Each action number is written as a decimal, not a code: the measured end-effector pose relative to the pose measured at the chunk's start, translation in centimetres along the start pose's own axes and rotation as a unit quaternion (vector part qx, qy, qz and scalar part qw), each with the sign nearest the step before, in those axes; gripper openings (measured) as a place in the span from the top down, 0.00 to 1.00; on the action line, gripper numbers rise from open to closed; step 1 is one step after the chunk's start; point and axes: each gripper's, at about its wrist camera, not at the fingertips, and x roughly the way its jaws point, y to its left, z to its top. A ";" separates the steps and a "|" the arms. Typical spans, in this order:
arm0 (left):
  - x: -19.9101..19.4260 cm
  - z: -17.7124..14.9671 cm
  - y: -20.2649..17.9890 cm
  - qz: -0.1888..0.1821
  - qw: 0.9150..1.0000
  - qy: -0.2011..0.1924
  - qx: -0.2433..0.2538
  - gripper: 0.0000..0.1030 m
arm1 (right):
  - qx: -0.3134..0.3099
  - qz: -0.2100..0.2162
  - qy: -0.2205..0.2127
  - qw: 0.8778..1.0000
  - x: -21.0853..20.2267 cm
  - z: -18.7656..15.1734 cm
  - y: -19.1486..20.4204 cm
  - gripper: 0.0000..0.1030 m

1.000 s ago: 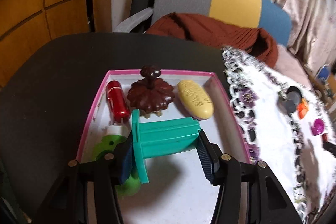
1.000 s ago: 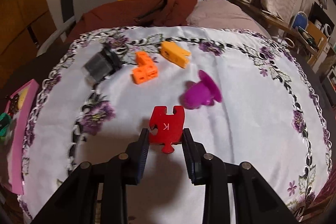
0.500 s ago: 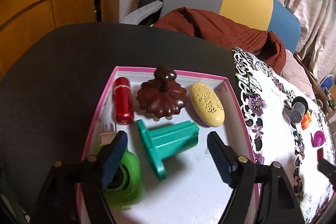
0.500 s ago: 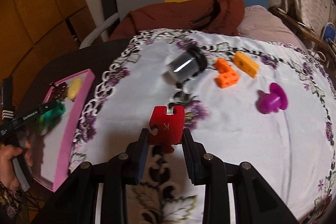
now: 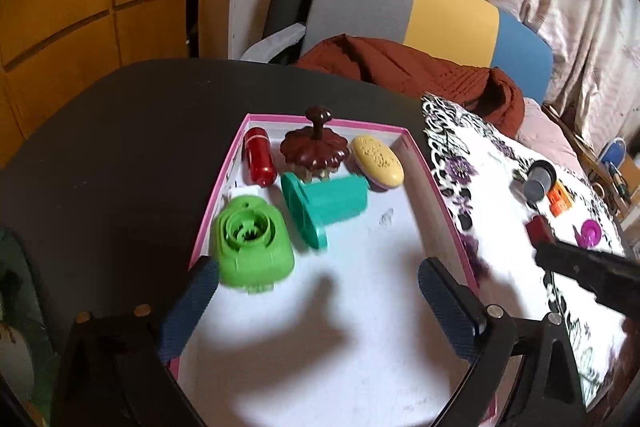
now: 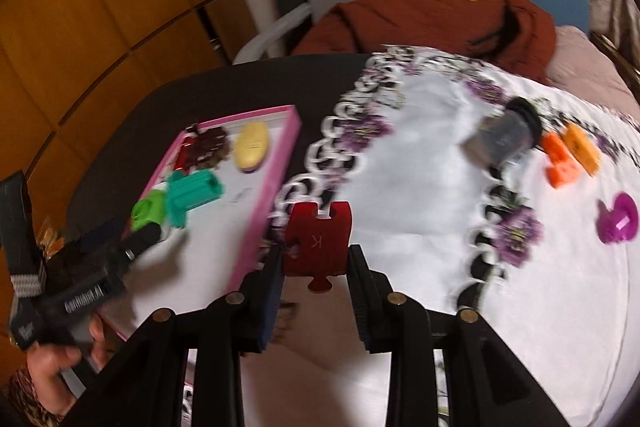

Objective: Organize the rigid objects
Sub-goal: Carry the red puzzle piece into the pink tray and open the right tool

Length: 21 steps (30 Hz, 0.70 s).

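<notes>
A pink-rimmed white tray (image 5: 432, 183) holds a teal spool-shaped piece (image 5: 326, 205), a green round piece (image 5: 250, 239), a red cylinder (image 5: 259, 157), a brown flower-shaped lid (image 5: 314, 147) and a yellow oval (image 5: 378, 161). My left gripper (image 5: 316, 303) is open and empty above the tray's near part. My right gripper (image 6: 316, 267) is shut on a red puzzle piece (image 6: 318, 237) and holds it above the tablecloth next to the tray's right rim (image 6: 276, 183). The right gripper with the red piece also shows in the left wrist view (image 5: 540, 233).
On the flowered white cloth (image 6: 420, 155) lie a grey cylinder (image 6: 504, 139), two orange blocks (image 6: 562, 165) and a purple piece (image 6: 618, 219). The tray stands on a black table (image 5: 120, 147). A chair with a brown cloth (image 5: 408, 67) is behind.
My left gripper let go of the teal piece, opened and drew back. My right gripper carried the red puzzle piece left from the cloth's middle to the tray's edge.
</notes>
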 end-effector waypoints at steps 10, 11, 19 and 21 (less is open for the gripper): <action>-1.5 -1.5 1.0 0.013 1.000 -0.008 -0.006 0.02 | -0.031 0.034 0.019 0.999 3.0 1.3 4.9 0.70; -1.7 -1.6 1.2 0.013 1.000 -0.010 -0.006 0.02 | -0.031 0.035 0.022 0.999 3.3 1.4 5.1 0.70; -1.9 -2.2 1.6 0.017 1.000 -0.008 -0.005 0.02 | -0.026 0.031 0.040 0.998 6.2 2.3 6.2 0.70; -1.9 -2.3 1.6 0.016 1.000 -0.006 -0.007 0.02 | -0.028 0.027 0.041 0.998 6.7 2.6 6.4 0.70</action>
